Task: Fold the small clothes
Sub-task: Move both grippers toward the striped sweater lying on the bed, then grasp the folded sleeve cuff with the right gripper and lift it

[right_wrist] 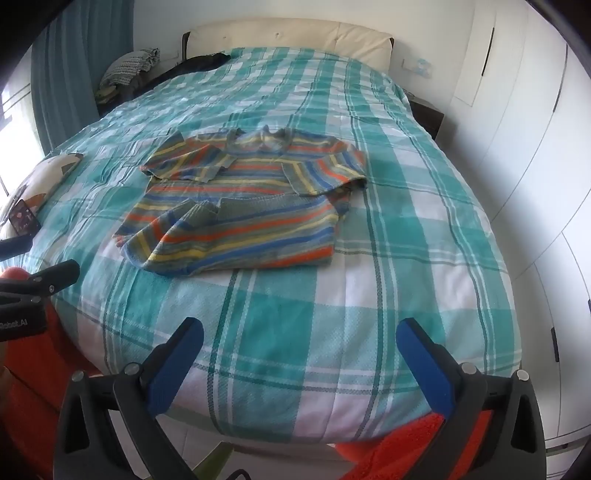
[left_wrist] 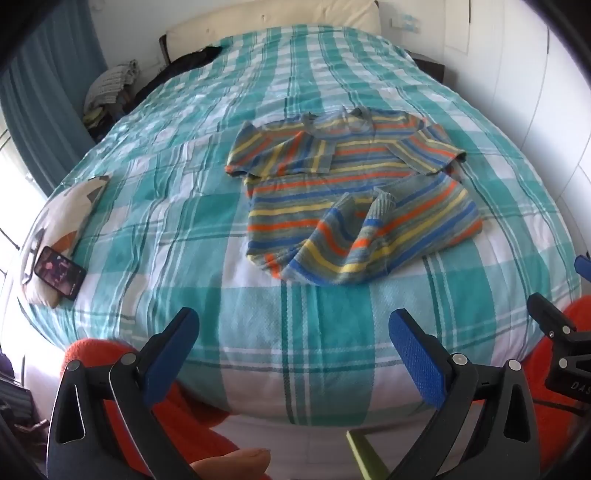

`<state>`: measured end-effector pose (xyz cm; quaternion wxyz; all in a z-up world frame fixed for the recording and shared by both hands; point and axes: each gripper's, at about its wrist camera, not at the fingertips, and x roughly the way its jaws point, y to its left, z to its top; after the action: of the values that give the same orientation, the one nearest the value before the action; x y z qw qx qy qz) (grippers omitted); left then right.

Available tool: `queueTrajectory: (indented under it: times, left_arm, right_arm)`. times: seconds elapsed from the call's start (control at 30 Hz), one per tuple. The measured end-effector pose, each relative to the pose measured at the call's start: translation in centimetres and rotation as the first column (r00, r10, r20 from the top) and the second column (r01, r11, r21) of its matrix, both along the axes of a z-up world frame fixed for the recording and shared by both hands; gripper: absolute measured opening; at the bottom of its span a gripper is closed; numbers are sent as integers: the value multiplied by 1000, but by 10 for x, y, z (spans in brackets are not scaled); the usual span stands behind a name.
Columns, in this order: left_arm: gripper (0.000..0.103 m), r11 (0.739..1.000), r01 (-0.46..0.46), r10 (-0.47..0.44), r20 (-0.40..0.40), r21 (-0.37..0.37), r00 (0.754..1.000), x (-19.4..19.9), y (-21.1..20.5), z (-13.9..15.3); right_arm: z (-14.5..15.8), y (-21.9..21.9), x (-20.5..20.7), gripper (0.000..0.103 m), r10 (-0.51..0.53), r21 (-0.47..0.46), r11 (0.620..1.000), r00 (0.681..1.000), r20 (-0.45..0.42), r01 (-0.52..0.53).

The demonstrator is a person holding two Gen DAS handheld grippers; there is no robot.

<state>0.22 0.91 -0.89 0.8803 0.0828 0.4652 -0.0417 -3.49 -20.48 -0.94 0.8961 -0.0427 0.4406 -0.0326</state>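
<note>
A small striped sweater point(left_wrist: 354, 192), grey with orange, yellow and blue bands, lies on the checked teal bedspread point(left_wrist: 184, 206). Both sleeves are folded in across its body and the lower left part is bunched. It also shows in the right wrist view point(right_wrist: 243, 206). My left gripper point(left_wrist: 293, 332) is open and empty, held above the foot of the bed, well short of the sweater. My right gripper point(right_wrist: 299, 347) is open and empty too, near the bed's front edge. The right gripper also shows at the right edge of the left wrist view point(left_wrist: 557, 321).
A phone point(left_wrist: 59, 272) lies on a patterned cushion point(left_wrist: 70, 214) at the bed's left edge. A cream headboard point(right_wrist: 288, 35) and dark clothing point(right_wrist: 199, 62) are at the far end. White wardrobe doors point(right_wrist: 535, 147) line the right side. A teal curtain point(left_wrist: 48, 92) hangs at the left.
</note>
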Motion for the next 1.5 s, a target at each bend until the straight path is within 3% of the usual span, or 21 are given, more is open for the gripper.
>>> queueTrajectory:
  times: [1.27,1.4,1.5]
  left_arm:
    - [103,999,-7,10,-55,51,998,7,1,-17]
    - [103,1000,-15,14,-127,-6,992,16,9,-32]
    - [103,998,-30,38,-147,56,988,22,17,-49]
  right_arm:
    - [-10,15,5,103,35,36,999,998,-49,-33]
    - [-6,2,8,103,38,103,994,999,-27,-35]
    - [2,-23,15,103,52,204,977,998,32,-58]
